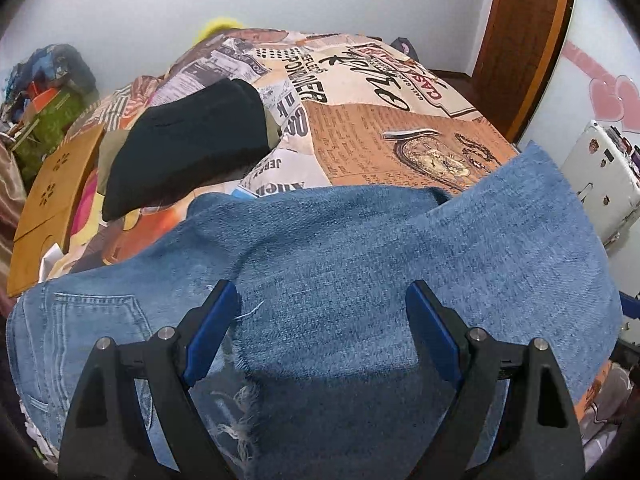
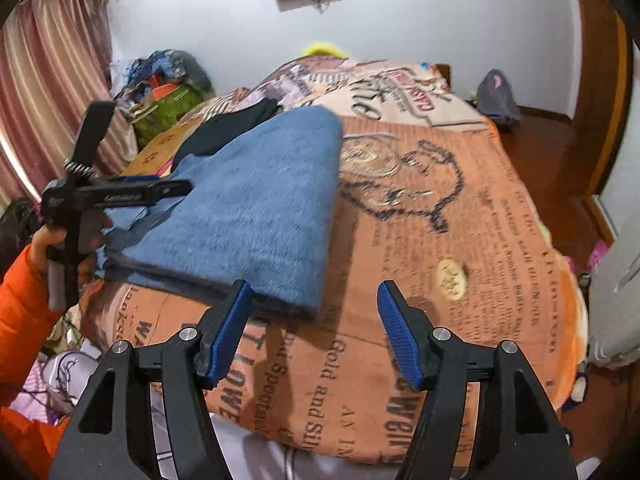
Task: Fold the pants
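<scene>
Blue jeans [image 1: 360, 248] lie folded on the printed bedspread [image 1: 400, 140], with a back pocket and frayed rips at the near left. My left gripper [image 1: 320, 296] hangs open just above the denim, its blue pads wide apart and nothing pinched. In the right wrist view the jeans [image 2: 248, 208] form a folded blue slab. My right gripper [image 2: 316, 292] is open at their near corner, the left pad beside the fold's edge and not pressing on it. A hand in an orange sleeve [image 2: 24, 300] holds the left gripper [image 2: 172, 189] over the far side of the denim.
A folded black garment [image 1: 188, 140] lies on the bed behind the jeans, beside a wooden board [image 1: 52, 200]. A heap of clutter [image 1: 52, 92] sits at the far left wall. A white case [image 1: 600, 184] stands off the bed's right edge; a purple bag [image 2: 498, 98] is on the floor.
</scene>
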